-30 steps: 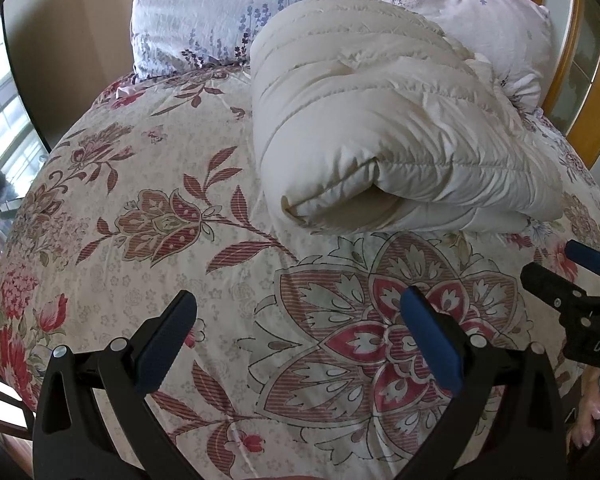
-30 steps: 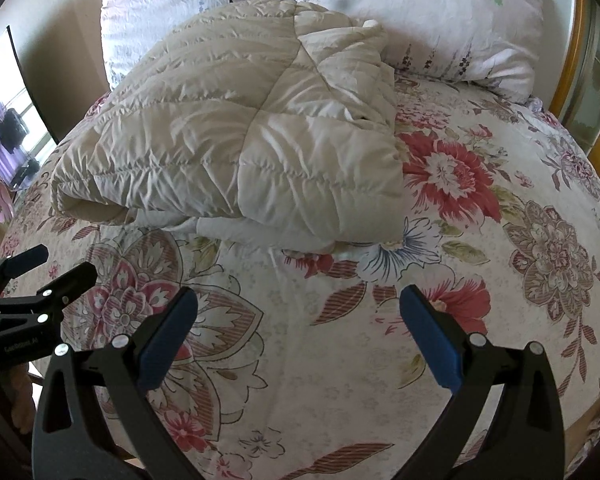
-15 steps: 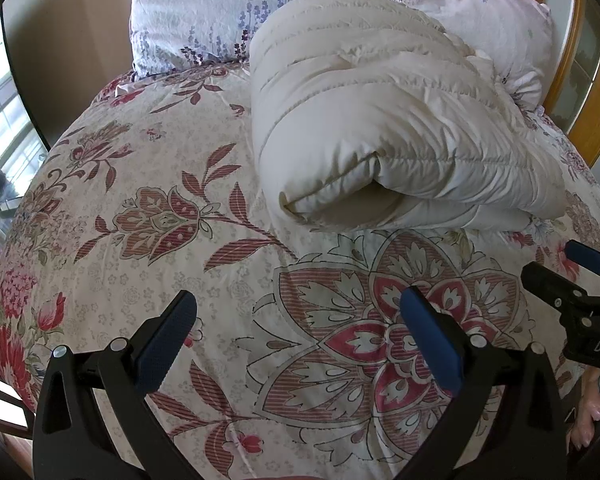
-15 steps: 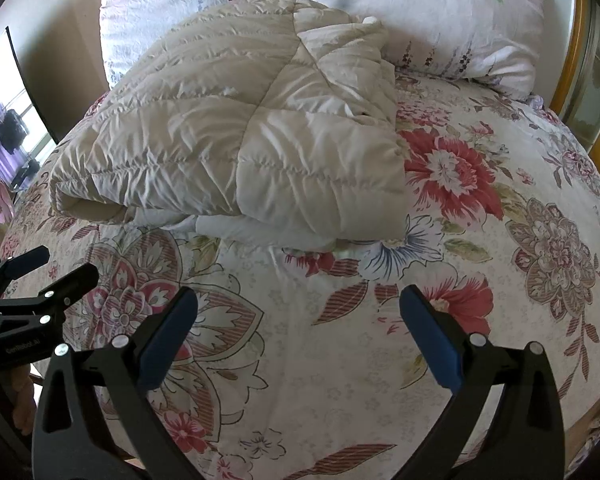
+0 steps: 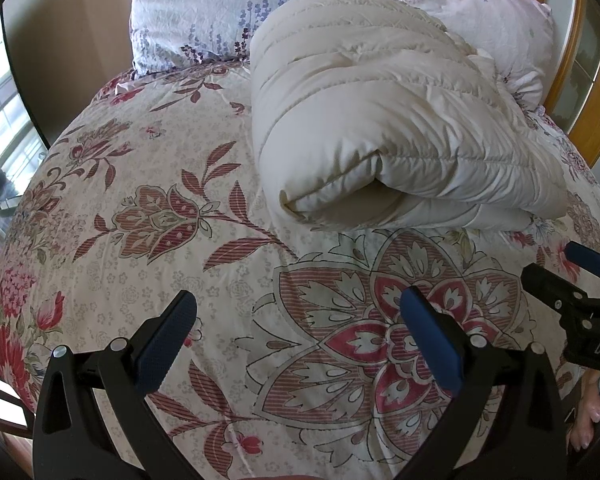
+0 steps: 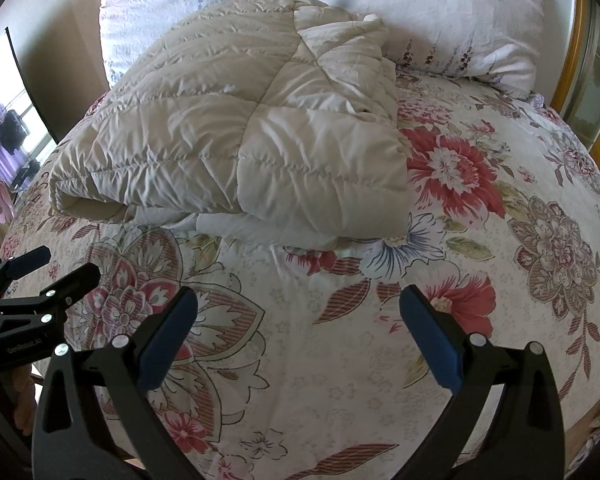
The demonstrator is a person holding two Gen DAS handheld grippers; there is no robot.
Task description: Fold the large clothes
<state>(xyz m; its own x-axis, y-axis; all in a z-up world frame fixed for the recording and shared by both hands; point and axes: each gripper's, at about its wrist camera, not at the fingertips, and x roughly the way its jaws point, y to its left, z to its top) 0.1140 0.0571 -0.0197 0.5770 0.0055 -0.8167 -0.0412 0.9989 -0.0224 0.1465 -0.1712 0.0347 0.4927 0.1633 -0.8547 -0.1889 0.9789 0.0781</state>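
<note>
Our left gripper (image 5: pixel 298 338): two black angular arms, each ending in a blue ribbed pad (image 5: pixel 168 344), with round silver rivets at the joints. Our right gripper (image 6: pixel 298 338): the same black frame, blue pads and silver rivets. Seen from the left wrist, its side bears white letters "DAS". Seen from the right wrist, the left one carries small white lettering, silver screws and a dark blue tip.

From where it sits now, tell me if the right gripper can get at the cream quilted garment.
Probably yes. The right gripper is open and empty, and only bare floral bedspread lies between it and the folded cream garment.
</note>
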